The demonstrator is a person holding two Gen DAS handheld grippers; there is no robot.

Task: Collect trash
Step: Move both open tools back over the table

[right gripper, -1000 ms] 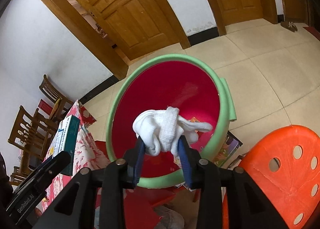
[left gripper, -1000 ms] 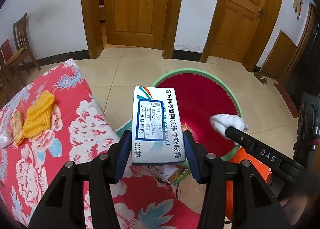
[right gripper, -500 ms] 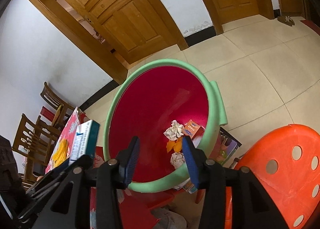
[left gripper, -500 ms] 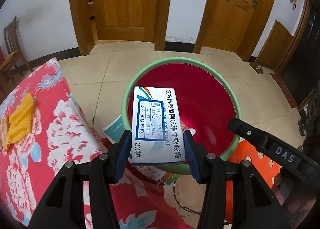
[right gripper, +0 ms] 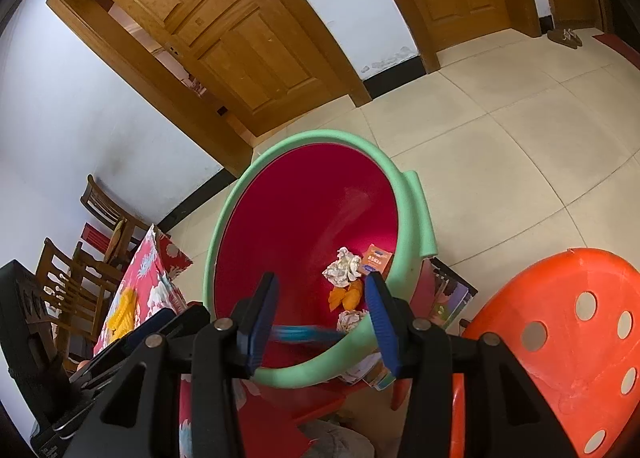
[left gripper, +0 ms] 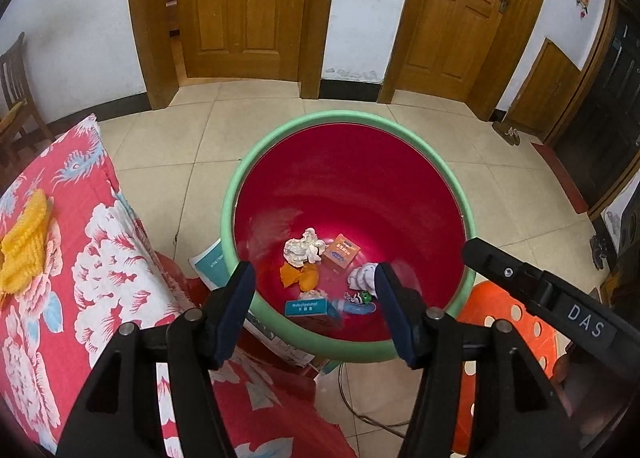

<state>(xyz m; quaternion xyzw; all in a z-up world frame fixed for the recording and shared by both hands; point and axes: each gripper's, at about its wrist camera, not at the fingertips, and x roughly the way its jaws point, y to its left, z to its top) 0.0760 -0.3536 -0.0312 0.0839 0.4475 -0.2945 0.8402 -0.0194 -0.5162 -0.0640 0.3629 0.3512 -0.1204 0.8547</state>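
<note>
A red bin with a green rim (left gripper: pixel 230 214) stands on the floor under both grippers. My left gripper (left gripper: pixel 314 274) hangs over it with its jaws opening and nothing between them. The blue-and-white medicine box (left gripper: pixel 307 307) lies blurred at the bin's bottom, and it also shows as a blue streak (right gripper: pixel 300 334) in the right wrist view. Around it lie a crumpled white paper (left gripper: pixel 304 250), an orange carton (left gripper: pixel 341 254), orange peel (left gripper: pixel 298 278) and a white cloth (left gripper: pixel 362 276). My right gripper (right gripper: pixel 322 284) is open and empty above the bin's near rim (right gripper: pixel 304 376).
A table with a red flowered cloth (left gripper: pixel 100 278) stands left of the bin, with a yellow foam net (left gripper: pixel 24 250) on it. An orange plastic stool (right gripper: pixel 560 338) is on the right. Booklets (right gripper: pixel 448 298) lie on the floor beside the bin. Wooden chairs (right gripper: pixel 72 274) stand behind the table.
The left gripper moved over the bin and opened, and the medicine box dropped in. The right gripper opened and let the white cloth fall into the bin.
</note>
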